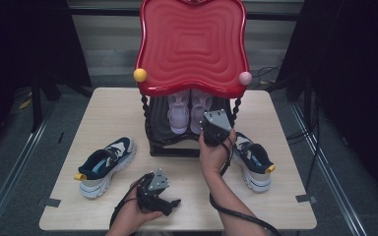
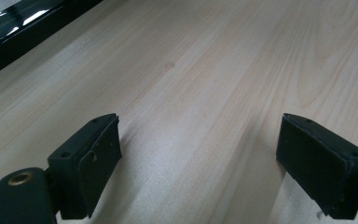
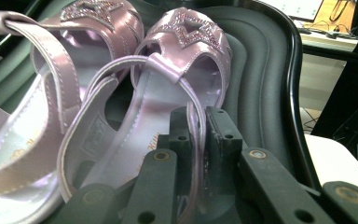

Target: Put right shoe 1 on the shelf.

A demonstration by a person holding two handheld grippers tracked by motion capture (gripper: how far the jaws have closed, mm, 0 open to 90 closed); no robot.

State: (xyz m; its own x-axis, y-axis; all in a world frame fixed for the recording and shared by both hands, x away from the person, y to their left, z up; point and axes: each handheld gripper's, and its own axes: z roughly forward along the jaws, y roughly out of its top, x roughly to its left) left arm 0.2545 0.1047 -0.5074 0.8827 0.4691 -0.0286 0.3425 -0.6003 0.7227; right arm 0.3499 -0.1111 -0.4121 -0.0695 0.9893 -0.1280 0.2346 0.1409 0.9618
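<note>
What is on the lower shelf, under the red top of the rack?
Two lilac sandals stand side by side on the dark lower shelf. The right gripper is shut on one sandal's heel strap. The red top covers their toes in the high view.

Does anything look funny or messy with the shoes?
A little. The two blue sneakers lie far apart on the table, one each side of the rack, toes pointing opposite ways. The pink sandals sit neatly paired on the rack's lower shelf, one strap pinched by the right gripper.
</note>
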